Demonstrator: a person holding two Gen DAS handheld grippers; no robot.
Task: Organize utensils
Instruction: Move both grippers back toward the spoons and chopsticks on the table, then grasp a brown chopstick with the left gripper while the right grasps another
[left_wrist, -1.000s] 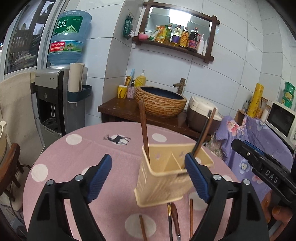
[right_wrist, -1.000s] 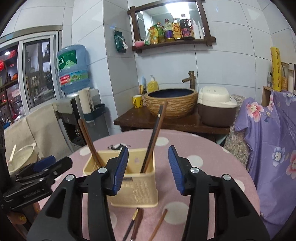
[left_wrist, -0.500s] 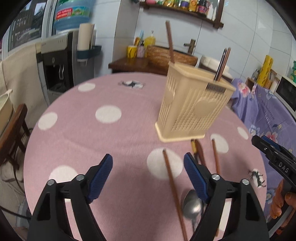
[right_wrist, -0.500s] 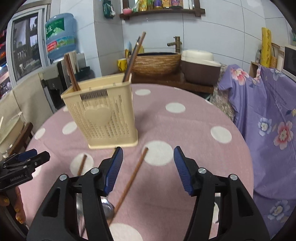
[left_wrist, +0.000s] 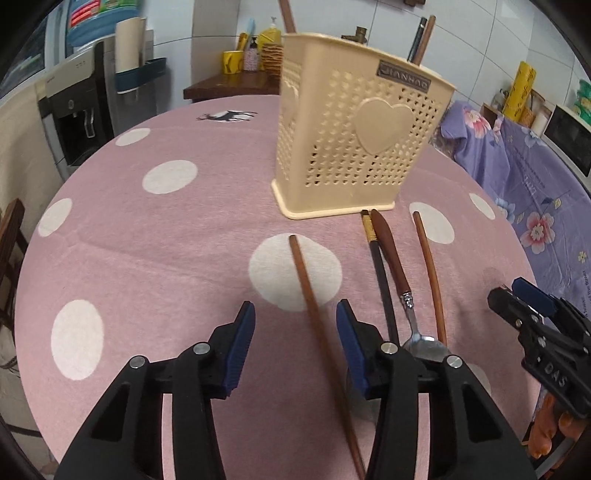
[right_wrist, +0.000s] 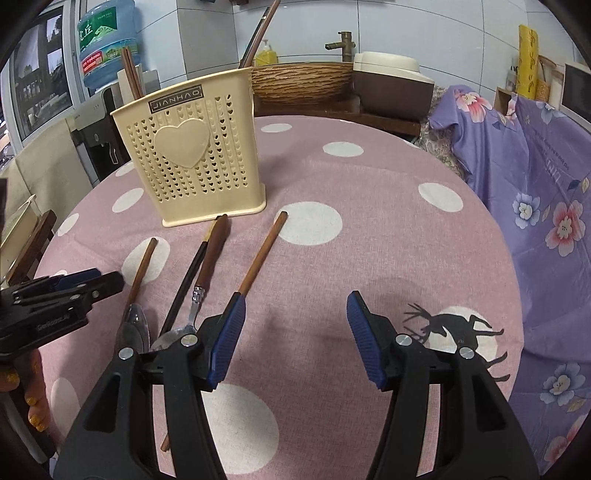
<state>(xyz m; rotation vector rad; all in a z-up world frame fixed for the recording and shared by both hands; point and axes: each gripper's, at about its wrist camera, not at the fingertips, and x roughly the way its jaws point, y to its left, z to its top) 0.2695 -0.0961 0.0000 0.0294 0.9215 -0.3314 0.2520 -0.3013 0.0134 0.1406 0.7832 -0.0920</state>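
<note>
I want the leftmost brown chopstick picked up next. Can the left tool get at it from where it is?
Probably yes. The left tool is open, and the chopstick lies alone on the table, running between its fingers. Nothing covers it; the black chopstick lies apart to the right.

The sticks (left_wrist: 421, 37) standing in the basket (left_wrist: 354, 147) are running off the top edge. The right gripper (right_wrist: 291, 332) is hiding the low end of one brown stick (right_wrist: 262, 251). The spoon bowl (left_wrist: 424, 345) is hiding partly behind the left gripper (left_wrist: 295, 339).
</note>
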